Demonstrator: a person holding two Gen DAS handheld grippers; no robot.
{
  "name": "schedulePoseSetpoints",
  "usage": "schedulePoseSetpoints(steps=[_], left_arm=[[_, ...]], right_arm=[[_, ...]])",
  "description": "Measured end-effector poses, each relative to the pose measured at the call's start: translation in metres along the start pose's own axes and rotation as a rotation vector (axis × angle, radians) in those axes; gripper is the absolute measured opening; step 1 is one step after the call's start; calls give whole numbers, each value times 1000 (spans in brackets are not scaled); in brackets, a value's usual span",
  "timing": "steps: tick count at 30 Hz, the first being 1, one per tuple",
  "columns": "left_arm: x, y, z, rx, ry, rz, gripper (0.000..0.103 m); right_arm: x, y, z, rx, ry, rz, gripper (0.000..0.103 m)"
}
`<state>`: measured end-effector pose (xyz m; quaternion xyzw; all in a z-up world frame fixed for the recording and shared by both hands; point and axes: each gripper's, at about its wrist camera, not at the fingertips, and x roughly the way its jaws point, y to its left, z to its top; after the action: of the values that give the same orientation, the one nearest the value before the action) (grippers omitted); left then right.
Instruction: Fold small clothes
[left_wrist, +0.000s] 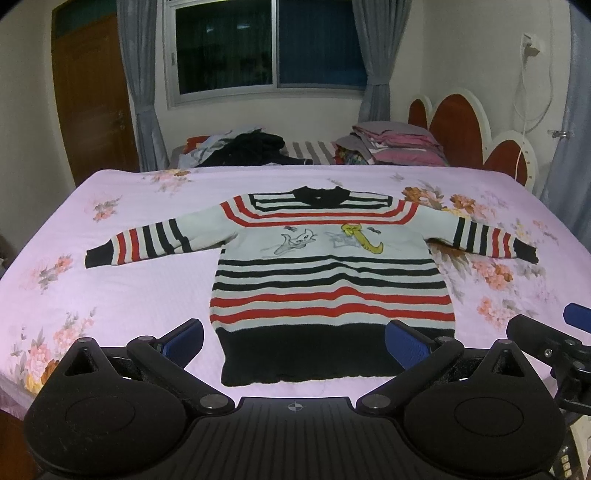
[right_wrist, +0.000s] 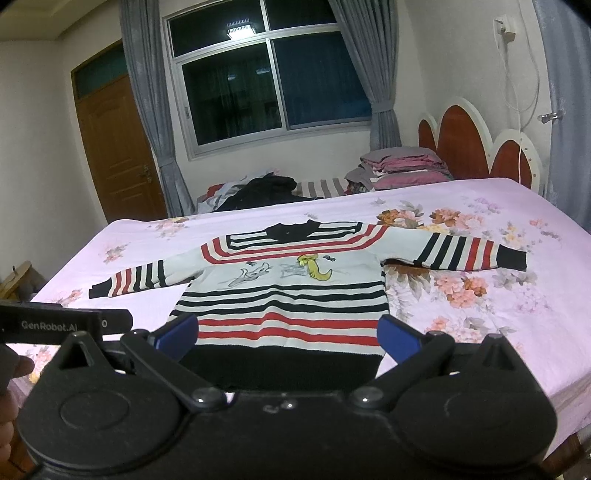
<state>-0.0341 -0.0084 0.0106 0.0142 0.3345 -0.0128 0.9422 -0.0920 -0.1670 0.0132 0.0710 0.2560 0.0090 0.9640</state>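
Striped in red, black and white, a small knitted sweater (left_wrist: 325, 273) lies flat on the bed (left_wrist: 110, 258), front up, with both sleeves spread out to the sides and the black collar pointing toward the window (left_wrist: 266, 48). A grey and a yellow cartoon figure sit across its white chest band. The black hem lies nearest the cameras, close to the bed's front edge. The pink sheet under it carries a flower print.

The left gripper (left_wrist: 293, 341) hovers over the hem, its jaws spread wide with nothing between them; the blue pads (left_wrist: 406, 347) frame the hem's width. The right gripper (right_wrist: 288, 334) hangs just beside it at the same edge, jaws likewise wide apart and empty.

Beyond the bed, a heap of dark clothes (left_wrist: 251, 147) and a stack of folded bedding (left_wrist: 399, 144) rest below the window.
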Motion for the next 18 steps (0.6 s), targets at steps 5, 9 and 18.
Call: schedulePoseSetpoints(steps=[5, 9, 18], left_arm=[[1, -2, 0, -4, 1, 4, 103], [2, -1, 1, -9, 6, 3, 103], [9, 2, 2, -8, 16, 7, 103]], right_arm=[[0, 0, 0, 0, 0, -3, 103], [2, -1, 0, 5, 4, -2, 103], [6, -1, 0, 11, 9, -4, 103]])
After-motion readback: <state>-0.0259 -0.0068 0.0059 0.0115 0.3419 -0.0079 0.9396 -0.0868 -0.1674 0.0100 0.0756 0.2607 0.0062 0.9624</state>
